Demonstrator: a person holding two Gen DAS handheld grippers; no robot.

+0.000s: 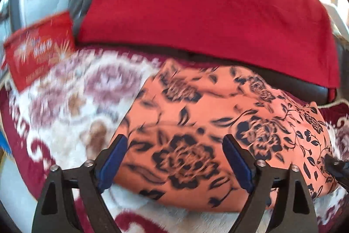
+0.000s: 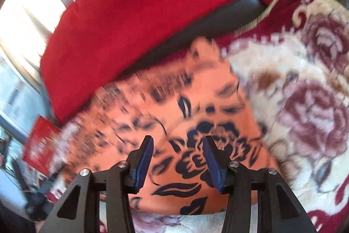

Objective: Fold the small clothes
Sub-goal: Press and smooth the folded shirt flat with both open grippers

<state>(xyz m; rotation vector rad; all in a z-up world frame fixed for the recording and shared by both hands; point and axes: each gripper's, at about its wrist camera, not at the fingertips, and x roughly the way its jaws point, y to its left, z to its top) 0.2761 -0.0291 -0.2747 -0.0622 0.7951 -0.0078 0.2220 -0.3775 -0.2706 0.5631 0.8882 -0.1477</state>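
Observation:
A salmon-orange garment (image 1: 196, 106) printed with dark blue flowers lies spread on a plush blanket, and shows again in the right wrist view (image 2: 192, 115). My left gripper (image 1: 174, 138) hovers over the garment's near left part, its blue pads (image 1: 113, 156) spread wide with nothing between them. My right gripper (image 2: 178, 139) hangs over a large printed flower near the garment's front edge, half open and holding nothing. The tip of the right gripper (image 1: 333, 165) shows at the garment's right end in the left wrist view. Both views are motion-blurred.
The cream and maroon flowered blanket (image 1: 72, 97) covers the surface around the garment (image 2: 305, 102). Behind it a red cloth (image 1: 207, 8) drapes a dark padded seat (image 2: 229, 21). A red printed packet (image 1: 37, 51) lies at the back left. Bright windows stand beyond.

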